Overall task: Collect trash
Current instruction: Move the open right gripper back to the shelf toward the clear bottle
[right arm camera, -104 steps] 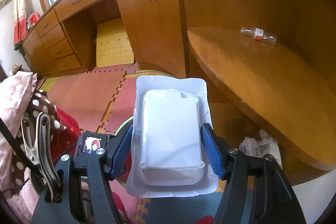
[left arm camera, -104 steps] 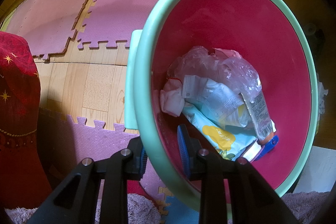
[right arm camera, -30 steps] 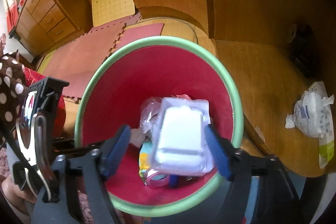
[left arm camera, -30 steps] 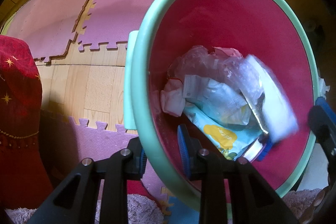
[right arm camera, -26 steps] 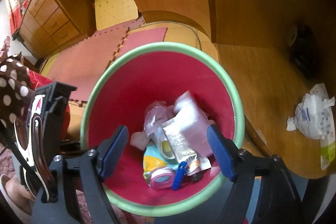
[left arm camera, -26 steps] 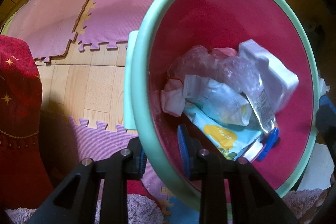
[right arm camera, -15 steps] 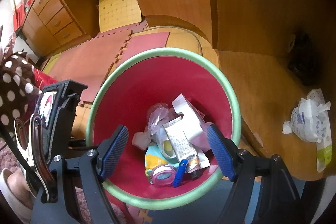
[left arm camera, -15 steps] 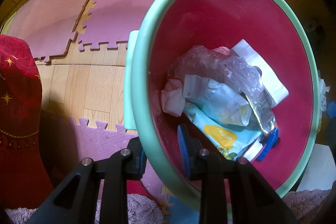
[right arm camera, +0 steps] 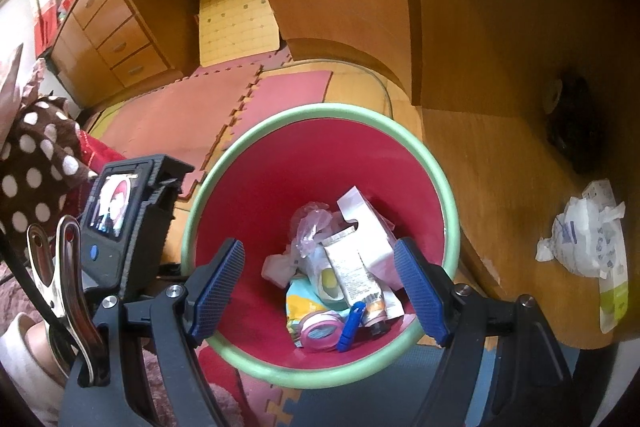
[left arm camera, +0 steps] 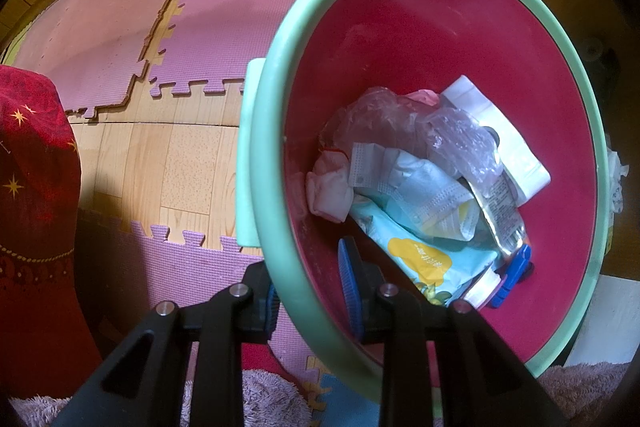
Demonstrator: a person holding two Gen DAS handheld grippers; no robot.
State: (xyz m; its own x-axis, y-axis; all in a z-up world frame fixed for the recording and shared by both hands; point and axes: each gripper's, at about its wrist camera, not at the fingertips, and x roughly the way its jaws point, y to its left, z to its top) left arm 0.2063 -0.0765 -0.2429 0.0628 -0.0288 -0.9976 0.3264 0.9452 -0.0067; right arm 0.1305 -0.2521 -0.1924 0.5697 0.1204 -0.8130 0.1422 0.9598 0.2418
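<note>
A red bin with a pale green rim (left arm camera: 280,227) (right arm camera: 320,109) hangs tilted over the floor. My left gripper (left arm camera: 310,291) is shut on its near rim, one pad outside and one inside. Inside lie a white foam box (left arm camera: 500,139) (right arm camera: 366,227), a clear plastic bag (left arm camera: 460,139), a face mask (left arm camera: 416,187), a blue and yellow packet (left arm camera: 420,255) and other scraps. My right gripper (right arm camera: 320,287) stands open above the bin's mouth with nothing between its pads. A crumpled white wrapper (right arm camera: 584,235) lies on the low wooden table (right arm camera: 500,187) at right.
Pink and purple foam mats (left arm camera: 224,19) cover part of the wood floor. A red starred cloth (left arm camera: 32,187) is at left, a wooden desk with drawers (right arm camera: 116,35) behind. A dark round object (right arm camera: 572,119) sits on the table.
The white foam box dropped out of my right gripper into the bin and settled against its far wall. My right gripper rose a little; the left one kept still.
</note>
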